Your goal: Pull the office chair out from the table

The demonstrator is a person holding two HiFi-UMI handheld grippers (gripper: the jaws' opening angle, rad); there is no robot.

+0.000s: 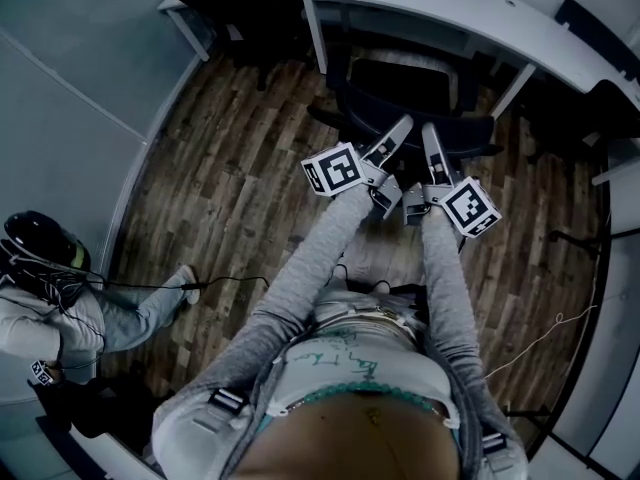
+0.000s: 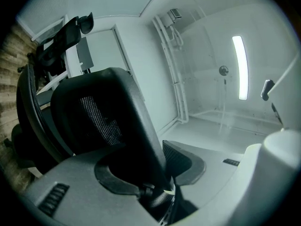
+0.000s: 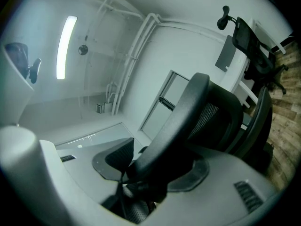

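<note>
Left gripper (image 1: 398, 126) and right gripper (image 1: 430, 136) each clamped on top rim of black mesh-backed office chair (image 1: 400, 86), side by side, likely for straight, even pull. Chair just ahead of them, seat tucked under white curved table (image 1: 430, 10).

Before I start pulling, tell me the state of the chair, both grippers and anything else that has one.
Office chair: upright, pushed in at the table, not yet out.
Left gripper: shut on the chair's backrest rim.
Right gripper: shut on the same rim.
Floor cable: lying loose, apart from the chair.
</note>
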